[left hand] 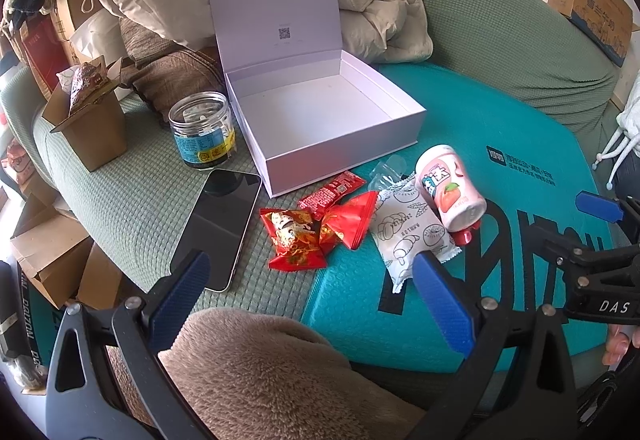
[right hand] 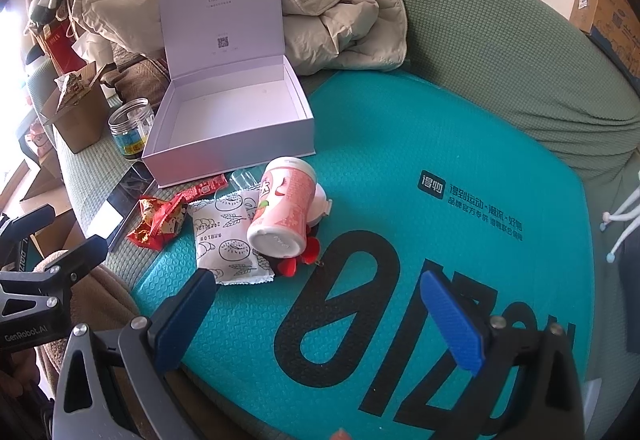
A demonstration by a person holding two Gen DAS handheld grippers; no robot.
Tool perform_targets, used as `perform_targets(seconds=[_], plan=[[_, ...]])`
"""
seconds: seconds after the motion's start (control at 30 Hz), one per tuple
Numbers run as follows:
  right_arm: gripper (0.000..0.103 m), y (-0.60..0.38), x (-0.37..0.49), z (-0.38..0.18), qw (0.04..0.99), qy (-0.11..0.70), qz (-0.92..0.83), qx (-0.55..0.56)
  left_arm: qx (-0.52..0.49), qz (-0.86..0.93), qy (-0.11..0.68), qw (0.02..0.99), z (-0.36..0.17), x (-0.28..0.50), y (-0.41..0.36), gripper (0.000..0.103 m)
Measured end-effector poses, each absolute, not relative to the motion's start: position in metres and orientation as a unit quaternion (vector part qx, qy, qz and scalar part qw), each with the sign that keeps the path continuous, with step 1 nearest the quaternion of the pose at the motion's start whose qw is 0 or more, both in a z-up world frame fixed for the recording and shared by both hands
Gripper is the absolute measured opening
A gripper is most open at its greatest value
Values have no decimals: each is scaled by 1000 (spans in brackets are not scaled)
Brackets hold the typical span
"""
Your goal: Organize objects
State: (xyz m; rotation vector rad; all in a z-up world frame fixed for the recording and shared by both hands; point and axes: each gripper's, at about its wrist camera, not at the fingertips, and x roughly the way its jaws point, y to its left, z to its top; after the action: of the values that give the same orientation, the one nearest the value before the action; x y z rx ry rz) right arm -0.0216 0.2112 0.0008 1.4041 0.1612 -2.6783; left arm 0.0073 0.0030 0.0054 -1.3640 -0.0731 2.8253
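white box [left hand: 332, 119] open on the sofa, lid upright, inside bare. at its 6 o'clock a snack pile: pink bottle [left hand: 450, 189] on its side, lying on a white pastry packet [left hand: 412, 236]; red packets [left hand: 316, 224] overlapping, prints hard to read; clear plastic scrap half hidden behind. red item under the bottle mostly covered. phone [left hand: 220, 228] at 7 o'clock, partly cut off by a finger. left gripper [left hand: 308, 288] spread apart, holding nothing; right gripper [right hand: 320, 304] likewise, over the teal mailer [right hand: 440, 143]. jar [left hand: 202, 129] at the box's 9 o'clock.
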Motion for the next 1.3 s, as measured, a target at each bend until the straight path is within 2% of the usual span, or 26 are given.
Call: perform_targets(seconds=[0.67, 1.1, 1.23, 1.3], plan=[[103, 218, -39, -29, 103, 26, -877, 469, -417, 908, -52, 1, 5, -11, -1, 102], [103, 211, -68, -43, 150, 1, -874, 462, -473, 878, -67, 38, -21, -44, -2, 102], [101, 205, -77, -49, 147, 16, -875, 460, -481, 873, -65, 46, -27, -47, -2, 101], [99, 203, -81, -53, 149, 21, -874, 462, -490, 869, -53, 39, -31, -48, 0, 92]])
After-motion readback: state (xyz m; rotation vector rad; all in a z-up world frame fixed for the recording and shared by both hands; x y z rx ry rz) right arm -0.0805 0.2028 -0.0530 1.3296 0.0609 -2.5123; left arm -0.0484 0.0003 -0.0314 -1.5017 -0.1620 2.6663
